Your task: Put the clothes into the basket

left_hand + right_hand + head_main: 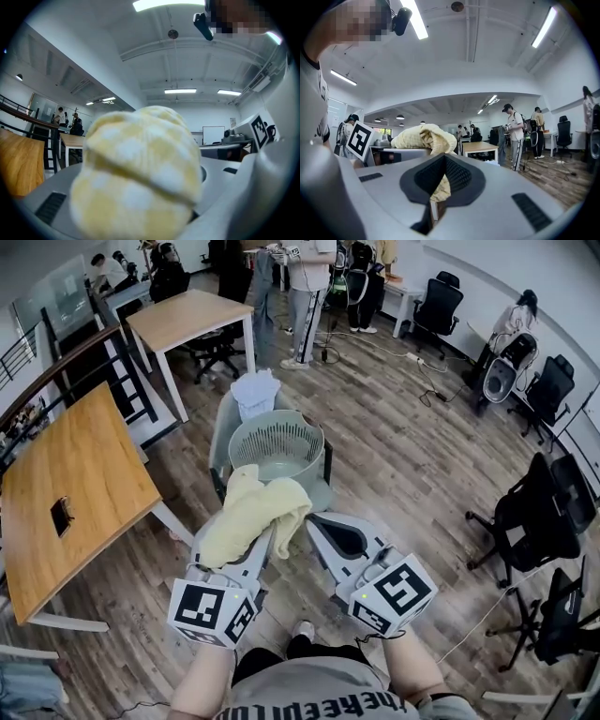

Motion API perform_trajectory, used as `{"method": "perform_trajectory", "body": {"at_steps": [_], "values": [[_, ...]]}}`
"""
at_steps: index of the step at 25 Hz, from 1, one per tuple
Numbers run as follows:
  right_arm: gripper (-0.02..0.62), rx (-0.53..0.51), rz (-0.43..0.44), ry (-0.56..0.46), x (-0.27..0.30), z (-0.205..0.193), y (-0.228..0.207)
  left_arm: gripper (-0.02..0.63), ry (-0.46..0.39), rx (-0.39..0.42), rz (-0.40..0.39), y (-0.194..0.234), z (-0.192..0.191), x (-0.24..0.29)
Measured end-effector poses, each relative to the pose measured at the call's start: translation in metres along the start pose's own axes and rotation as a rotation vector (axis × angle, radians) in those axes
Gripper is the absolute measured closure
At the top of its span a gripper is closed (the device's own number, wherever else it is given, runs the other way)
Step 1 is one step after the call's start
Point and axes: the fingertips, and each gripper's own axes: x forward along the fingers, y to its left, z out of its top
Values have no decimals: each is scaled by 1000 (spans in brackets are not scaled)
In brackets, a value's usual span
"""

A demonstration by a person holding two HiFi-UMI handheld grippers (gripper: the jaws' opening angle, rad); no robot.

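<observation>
The basket (277, 442) sits on a seat (221, 432) straight ahead of me. Just before the basket, on my side, the cloth (251, 514) hangs over my left gripper (249, 557), clamped in its jaws. My right gripper (322, 525), beside it, nips the cloth's edge. A second cloth (255, 394) lies behind the basket. A table (80, 474) stands left of the basket and office chairs (531, 517) well to its right.
</observation>
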Motion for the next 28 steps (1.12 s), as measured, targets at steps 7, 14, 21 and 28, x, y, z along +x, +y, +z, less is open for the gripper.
{"method": "perform_trajectory", "body": {"at_steps": [7, 14, 21, 28], "values": [[588, 3, 18, -17, 5, 1, -28, 383, 5, 14, 16, -2, -1, 28], [588, 14, 14, -21, 20, 2, -37, 383, 7, 18, 16, 11, 1, 39], [588, 23, -45, -14, 44, 3, -53, 383, 12, 8, -32, 32, 3, 62], [588, 36, -106, 0, 82, 0, -61, 383, 38, -8, -87, 68, 2, 81]]}}
